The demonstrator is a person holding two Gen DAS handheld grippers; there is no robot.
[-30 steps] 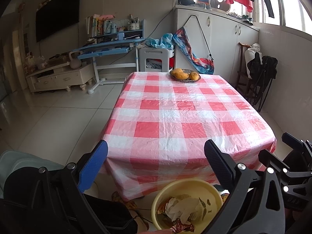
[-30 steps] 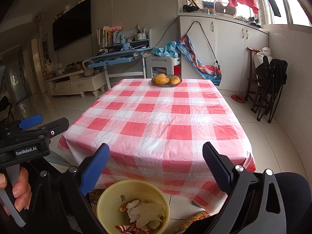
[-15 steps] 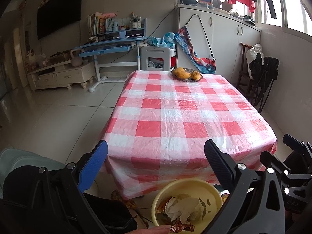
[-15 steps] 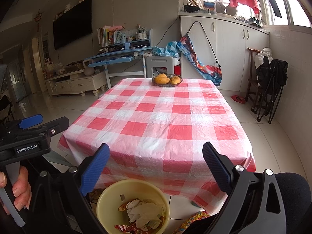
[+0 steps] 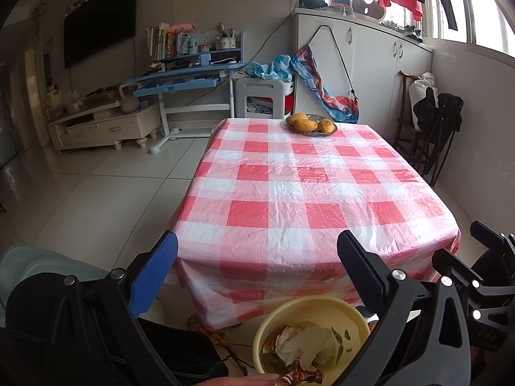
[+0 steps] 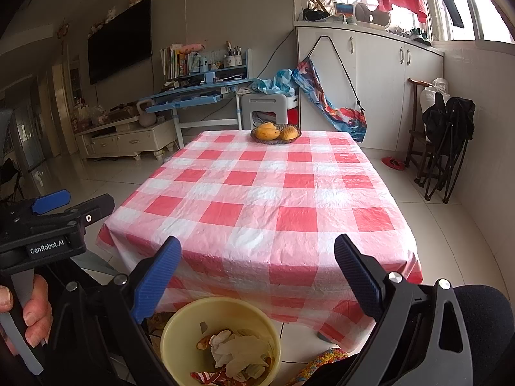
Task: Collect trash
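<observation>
A yellow bin stands on the floor just below the near edge of the table. It holds crumpled white paper and wrappers. My left gripper hovers above the bin, jaws wide apart, nothing between them. My right gripper is likewise open and empty over the bin. The left gripper's side shows at the left of the right wrist view, held by a hand. The red-and-white checked tablecloth carries no loose trash.
A basket of orange fruit sits at the table's far end. Beyond are a blue desk, a white stool and white cabinets. Folded chairs lean on the right wall. Tiled floor lies to the left.
Both views have drifted very slightly; the grippers stay open over the bin and nothing was picked up or dropped.
</observation>
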